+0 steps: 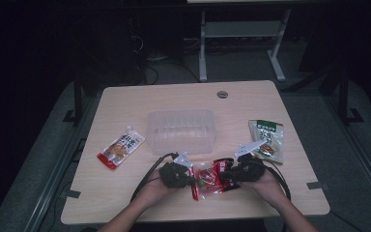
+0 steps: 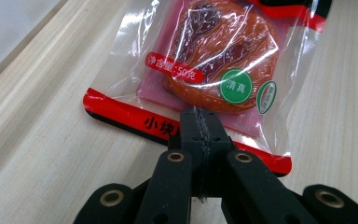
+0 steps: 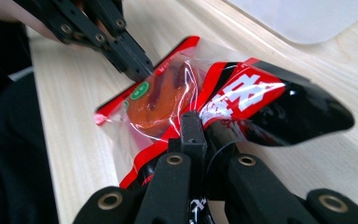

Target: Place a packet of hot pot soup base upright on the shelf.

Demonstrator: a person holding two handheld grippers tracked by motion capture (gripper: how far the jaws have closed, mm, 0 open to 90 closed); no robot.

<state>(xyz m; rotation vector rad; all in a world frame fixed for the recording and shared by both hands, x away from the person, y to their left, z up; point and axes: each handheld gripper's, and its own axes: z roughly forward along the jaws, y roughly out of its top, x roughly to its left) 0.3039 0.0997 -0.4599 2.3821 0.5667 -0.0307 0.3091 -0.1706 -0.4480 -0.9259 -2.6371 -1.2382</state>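
Observation:
A red snack packet (image 1: pixel 211 180) with a clear window over an orange-brown piece lies near the table's front edge, between both grippers. My left gripper (image 1: pixel 194 179) comes in from the left. In the left gripper view its jaws (image 2: pixel 199 115) are shut on the packet's (image 2: pixel 214 60) red bottom strip. My right gripper (image 1: pixel 227 175) comes in from the right. In the right gripper view it (image 3: pixel 198 125) is shut on the packet's (image 3: pixel 168 95) red and black end, which bulges upward. The left gripper (image 3: pixel 137 67) also pinches the far edge there.
A clear plastic container (image 1: pixel 181 131) stands just behind the grippers at mid-table. A red and white pouch (image 1: pixel 121 148) lies to the left, a green packet (image 1: pixel 267 137) to the right. A round grommet (image 1: pixel 222 94) sits near the table's far edge.

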